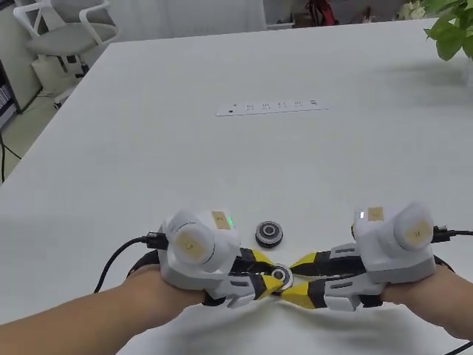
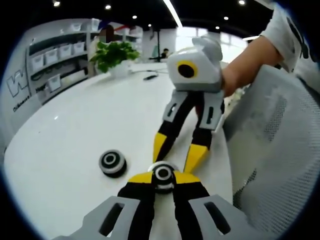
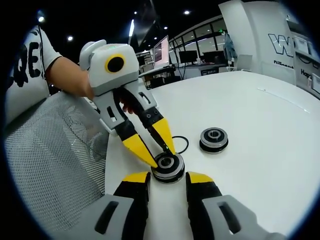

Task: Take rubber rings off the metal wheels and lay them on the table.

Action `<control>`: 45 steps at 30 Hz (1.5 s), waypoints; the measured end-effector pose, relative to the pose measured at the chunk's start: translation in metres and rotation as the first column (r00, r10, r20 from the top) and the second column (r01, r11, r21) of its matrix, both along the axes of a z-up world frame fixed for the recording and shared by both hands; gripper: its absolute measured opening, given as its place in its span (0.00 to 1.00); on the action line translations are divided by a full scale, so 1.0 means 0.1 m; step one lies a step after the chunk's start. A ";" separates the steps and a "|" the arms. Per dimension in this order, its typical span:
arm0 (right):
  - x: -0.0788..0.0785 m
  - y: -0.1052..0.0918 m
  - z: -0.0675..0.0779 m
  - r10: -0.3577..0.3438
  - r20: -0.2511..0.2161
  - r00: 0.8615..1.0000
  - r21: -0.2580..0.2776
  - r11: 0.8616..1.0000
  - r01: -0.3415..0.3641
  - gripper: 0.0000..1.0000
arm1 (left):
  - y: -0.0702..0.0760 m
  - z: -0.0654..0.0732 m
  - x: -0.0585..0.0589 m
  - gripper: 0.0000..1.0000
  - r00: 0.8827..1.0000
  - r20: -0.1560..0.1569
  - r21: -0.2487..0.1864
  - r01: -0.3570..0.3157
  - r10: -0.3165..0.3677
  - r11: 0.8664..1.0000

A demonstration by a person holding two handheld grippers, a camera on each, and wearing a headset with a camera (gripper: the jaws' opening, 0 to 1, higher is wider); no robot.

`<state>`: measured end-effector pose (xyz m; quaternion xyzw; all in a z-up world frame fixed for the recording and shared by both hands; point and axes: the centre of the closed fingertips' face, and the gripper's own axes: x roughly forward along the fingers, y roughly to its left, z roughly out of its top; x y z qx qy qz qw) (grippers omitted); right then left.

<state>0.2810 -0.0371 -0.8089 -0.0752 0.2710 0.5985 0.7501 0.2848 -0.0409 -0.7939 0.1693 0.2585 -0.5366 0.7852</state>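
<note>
- a wide white table [image 1: 148, 148] in a bright office, with a socket strip [image 1: 272, 108] set in it mid-way and a plant [image 1: 451, 29] at the far right corner.
- a wall sign [image 3: 282, 42] starts with a big "w"; the smaller print under it is too blurred to read.
- the near wheel [image 3: 168, 167] sits close to the table's near edge, beside a mesh chair back [image 3: 55, 150]; bare tabletop stretches beyond it.
- it lies flat, its hub hole facing up.
- the left gripper [image 3: 161, 155] is clenched on this wheel's rim.
- the right gripper [image 2: 176, 156] has its jaws on either side of the same wheel; i cannot tell whether they grip it.
- a loose rubber ring [image 3: 187, 145] lies flat just behind it.
- a second wheel [image 3: 214, 139] lies flat nearby, ungripped.
</note>
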 end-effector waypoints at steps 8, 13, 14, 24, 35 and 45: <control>-0.01 -0.02 0.01 0.008 0.028 1.000 -0.006 1.000 -0.008 0.22 | 0.00 0.00 0.00 0.14 1.000 0.004 -0.004 -0.009 0.009 1.000; -0.01 -0.04 0.00 0.017 0.050 0.999 -0.018 1.000 -0.016 0.19 | 0.00 0.00 0.00 0.14 1.000 0.005 -0.005 -0.013 0.013 1.000; -0.02 -0.04 0.00 0.020 0.055 0.998 -0.022 1.000 -0.019 0.19 | -0.01 -0.01 0.00 0.14 1.000 0.004 -0.005 -0.014 0.014 1.000; -0.01 -0.08 -0.02 0.024 0.067 0.997 -0.036 0.999 -0.021 0.14 | -0.01 -0.01 0.01 0.13 1.000 0.004 -0.014 -0.022 0.022 1.000; 0.04 -0.11 -0.04 -0.004 0.037 0.999 -0.048 0.999 0.006 0.00 | 0.00 -0.01 0.01 0.13 1.000 0.006 -0.014 -0.027 0.027 1.000; 0.07 -0.14 -0.03 -0.086 -0.076 0.993 -0.013 0.996 0.085 0.00 | -0.01 -0.01 0.00 0.13 1.000 0.016 -0.005 -0.025 0.025 1.000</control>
